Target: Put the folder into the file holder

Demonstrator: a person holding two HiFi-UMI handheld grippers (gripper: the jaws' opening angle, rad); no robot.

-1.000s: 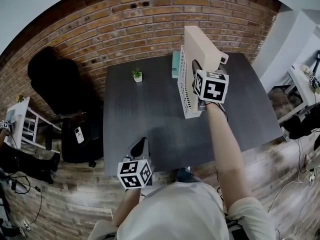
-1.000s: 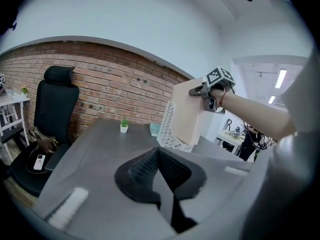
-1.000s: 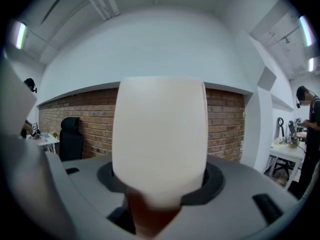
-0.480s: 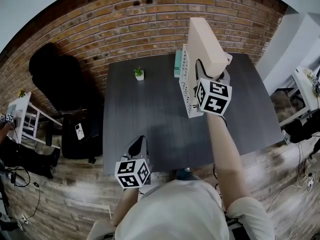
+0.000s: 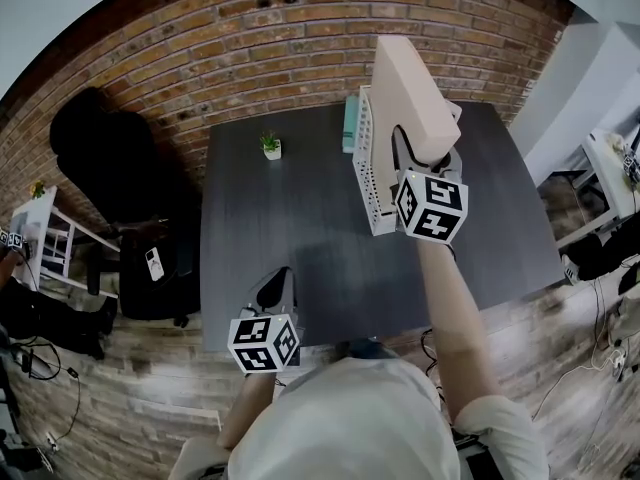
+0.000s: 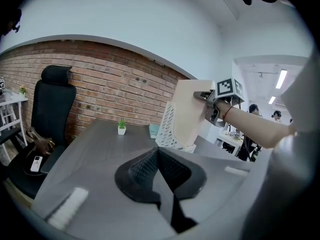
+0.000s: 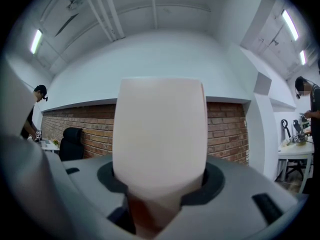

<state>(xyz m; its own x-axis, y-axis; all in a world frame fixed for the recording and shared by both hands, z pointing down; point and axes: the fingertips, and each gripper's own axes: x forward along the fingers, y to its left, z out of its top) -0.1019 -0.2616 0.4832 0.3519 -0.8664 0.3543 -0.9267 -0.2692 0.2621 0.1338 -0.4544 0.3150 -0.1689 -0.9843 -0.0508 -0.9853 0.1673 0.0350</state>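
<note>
Dark grey surface, set against a brick wall, with a black chair off its left edge. Beige folder, upright and clamped at its upper end in the right claw, jaws part-spread on its thickness, standing over the right side of the white perforated file holder at the far middle of the surface; whether its lower edge sits inside cannot be told. Left claw, jaws pressed together on nothing, over the near edge; small potted plant, far left of the holder.
</note>
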